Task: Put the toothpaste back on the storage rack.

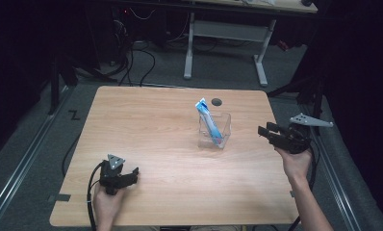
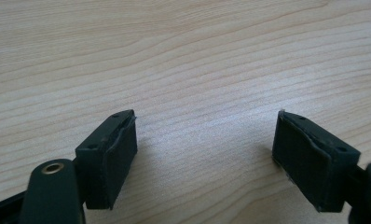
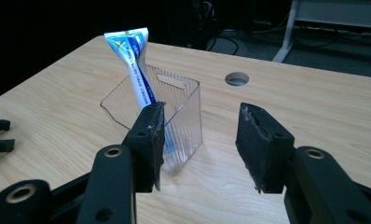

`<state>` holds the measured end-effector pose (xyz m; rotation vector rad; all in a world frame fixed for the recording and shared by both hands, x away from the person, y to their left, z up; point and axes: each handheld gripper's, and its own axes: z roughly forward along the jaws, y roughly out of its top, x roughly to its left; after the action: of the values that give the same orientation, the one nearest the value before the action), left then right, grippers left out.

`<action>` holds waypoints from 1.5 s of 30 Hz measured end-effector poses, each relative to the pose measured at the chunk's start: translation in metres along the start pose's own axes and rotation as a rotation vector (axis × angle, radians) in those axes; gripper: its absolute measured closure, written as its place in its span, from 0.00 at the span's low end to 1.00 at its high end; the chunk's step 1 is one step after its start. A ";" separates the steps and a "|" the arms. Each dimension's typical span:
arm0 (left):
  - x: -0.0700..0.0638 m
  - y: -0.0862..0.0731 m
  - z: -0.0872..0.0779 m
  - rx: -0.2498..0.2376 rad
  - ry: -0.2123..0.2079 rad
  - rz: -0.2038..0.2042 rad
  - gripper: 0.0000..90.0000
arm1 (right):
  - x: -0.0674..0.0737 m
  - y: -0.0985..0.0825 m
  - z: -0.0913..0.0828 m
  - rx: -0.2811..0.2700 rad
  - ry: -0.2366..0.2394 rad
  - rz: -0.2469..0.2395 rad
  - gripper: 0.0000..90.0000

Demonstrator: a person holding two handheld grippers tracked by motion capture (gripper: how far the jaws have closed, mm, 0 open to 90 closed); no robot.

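This looks like a lab or test room: a wooden table (image 1: 146, 144) stands on grey carpet, metal floor rails (image 1: 21, 163) run beside it, and loose cables (image 1: 136, 62) lie behind, near a white-legged desk (image 1: 225, 29).

A blue-and-white squeezed tube (image 1: 209, 120) is standing tilted inside a clear ribbed plastic container (image 1: 222, 131) sitting right of centre on the light wooden table (image 1: 146, 125). A round cable hole (image 1: 216, 101) is lying just behind it. The right gripper (image 1: 262, 131) is hovering to its right, the left gripper (image 1: 134, 172) sitting near-left.
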<state>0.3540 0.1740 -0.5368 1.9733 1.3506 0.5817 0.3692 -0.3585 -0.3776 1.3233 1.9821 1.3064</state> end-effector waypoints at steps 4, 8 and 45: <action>0.000 0.000 0.000 0.000 0.000 0.000 0.25 | -0.001 -0.004 -0.003 -0.011 0.003 0.011 0.58; 0.000 0.000 0.000 0.000 0.000 0.000 0.25 | -0.003 -0.008 -0.006 -0.015 0.000 0.021 0.58; 0.000 0.000 0.000 0.000 0.000 0.000 0.25 | -0.006 -0.050 0.008 -0.006 0.030 0.099 0.61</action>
<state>0.3540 0.1740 -0.5368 1.9734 1.3512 0.5818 0.3533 -0.3652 -0.4258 1.4227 1.9530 1.3832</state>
